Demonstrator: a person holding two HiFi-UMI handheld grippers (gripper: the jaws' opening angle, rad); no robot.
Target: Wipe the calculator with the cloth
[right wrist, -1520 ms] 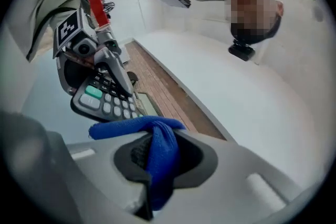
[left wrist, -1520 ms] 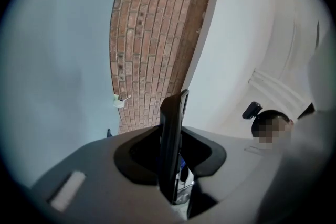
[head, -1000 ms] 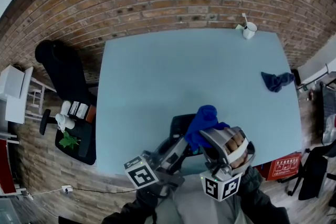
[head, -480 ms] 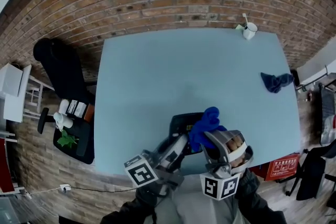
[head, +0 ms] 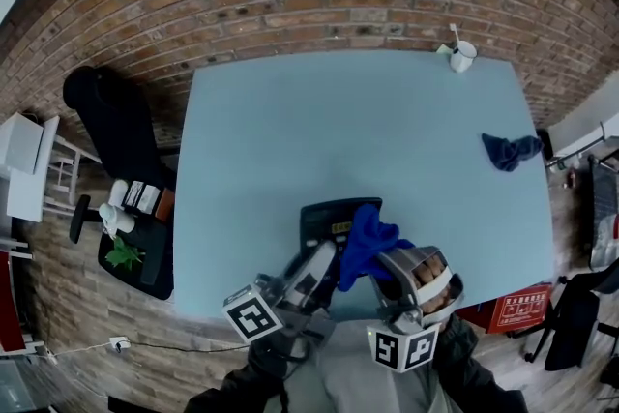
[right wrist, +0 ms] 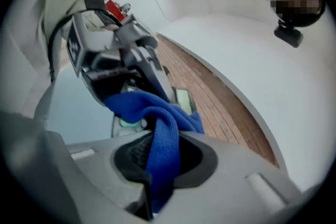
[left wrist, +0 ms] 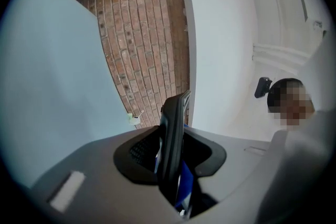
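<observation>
My left claw (left wrist: 171, 162) is clamped on the calculator (left wrist: 174, 126), a thin black slab held edge-on over the near rim of the smooth pale-blue tabletop (head: 338, 131); my right claw (right wrist: 156, 161) is pinched on the cloth (right wrist: 160, 128), soft blue terry bunched over the calculator's right side

White cup (head: 461, 56) far corner; dark rag (head: 510, 150) right edge.

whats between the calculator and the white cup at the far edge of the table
Nothing but bare table lies between the calculator and the white cup; the head view shows that stretch.
</observation>
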